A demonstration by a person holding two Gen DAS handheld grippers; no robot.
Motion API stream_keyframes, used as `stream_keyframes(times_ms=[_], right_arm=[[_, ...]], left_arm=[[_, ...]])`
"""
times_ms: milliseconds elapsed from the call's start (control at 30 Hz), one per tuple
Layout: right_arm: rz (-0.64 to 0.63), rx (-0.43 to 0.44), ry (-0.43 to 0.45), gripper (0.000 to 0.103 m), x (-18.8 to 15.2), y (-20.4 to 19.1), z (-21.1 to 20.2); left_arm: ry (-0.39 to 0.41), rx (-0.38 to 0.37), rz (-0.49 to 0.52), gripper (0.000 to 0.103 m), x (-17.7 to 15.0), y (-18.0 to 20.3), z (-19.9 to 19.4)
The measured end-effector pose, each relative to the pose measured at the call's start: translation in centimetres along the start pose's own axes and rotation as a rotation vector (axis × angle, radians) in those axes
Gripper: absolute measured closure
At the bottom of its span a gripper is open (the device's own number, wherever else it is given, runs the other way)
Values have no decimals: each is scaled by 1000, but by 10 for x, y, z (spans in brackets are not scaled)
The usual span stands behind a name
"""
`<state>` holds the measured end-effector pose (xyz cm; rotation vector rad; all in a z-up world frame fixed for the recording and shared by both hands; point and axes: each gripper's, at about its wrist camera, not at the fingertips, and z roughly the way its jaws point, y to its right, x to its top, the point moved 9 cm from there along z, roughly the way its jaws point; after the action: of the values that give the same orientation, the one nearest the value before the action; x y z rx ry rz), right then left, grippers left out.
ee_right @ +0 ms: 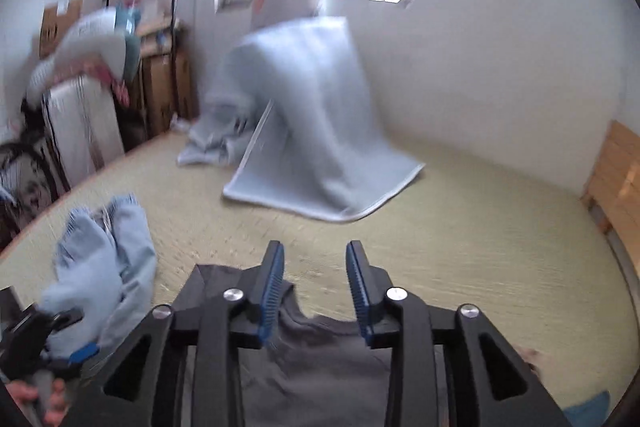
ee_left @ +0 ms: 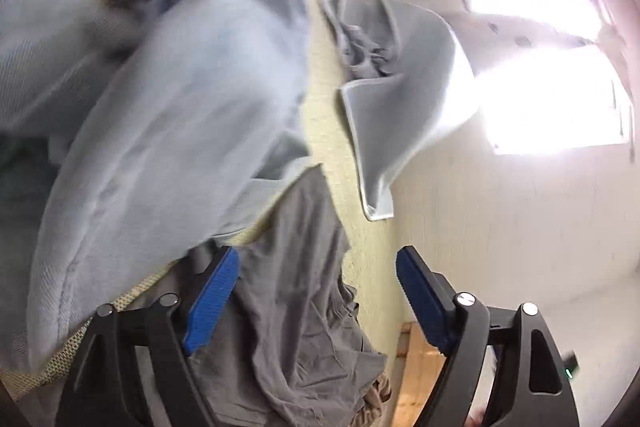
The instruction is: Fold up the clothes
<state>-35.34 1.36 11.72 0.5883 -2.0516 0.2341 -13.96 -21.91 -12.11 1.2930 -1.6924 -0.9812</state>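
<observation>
A pale blue garment [ee_right: 102,267] lies crumpled in a soft heap on the woven straw-coloured mat [ee_right: 460,227], with a creased dark grey garment [ee_left: 296,307] spread just beside it, nearest the person. The left gripper [ee_left: 318,291] stands wide open over the grey cloth, gripping nothing. The right gripper [ee_right: 315,291] hangs partly open above the grey garment's neckline, its blue pads [ee_right: 272,291] clear of the fabric, while a light grey blanket [ee_right: 320,115] is draped near the far wall.

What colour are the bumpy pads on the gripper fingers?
Blue pads, ribbed, on black fingers; the right wrist view shows them best.
</observation>
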Motion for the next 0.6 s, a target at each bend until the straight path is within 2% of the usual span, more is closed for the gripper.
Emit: stream_keyframes(times_ms=[67,167,200,233,267,300,333,367,467,600], right_arm=[[6,-38,35,53,-6,16,-51],[61,-85,42,46,-38,40,-113],[77,-98,37,44,-51,45,-126],[96,-117,29,44,-66,50,-136],[120,-131,10,44,-89,54,-147],[142,-138,-3,44,-106,57,-155],[186,-156,-19,44,-128,62,-162],[234,-161,-35,44,-148,66,-168],[366,-134,-67,44,-201,69,-178],[465,-103,-38,44,-260,63,-191]], left_arm=[[-10,-6,58,17,-4,13,-3],[-42,-20,118,17,-14,28,-7],[-56,-22,125,17,-33,28,-38],[-69,-21,130,17,-40,37,-53],[-78,-17,138,17,-19,48,-40],[-86,-16,150,17,-15,35,-76],[-97,-10,170,17,-24,46,-88],[-109,-2,191,17,-23,69,-85],[-140,18,255,17,-9,72,-31],[-145,51,396,17,-27,80,-40]])
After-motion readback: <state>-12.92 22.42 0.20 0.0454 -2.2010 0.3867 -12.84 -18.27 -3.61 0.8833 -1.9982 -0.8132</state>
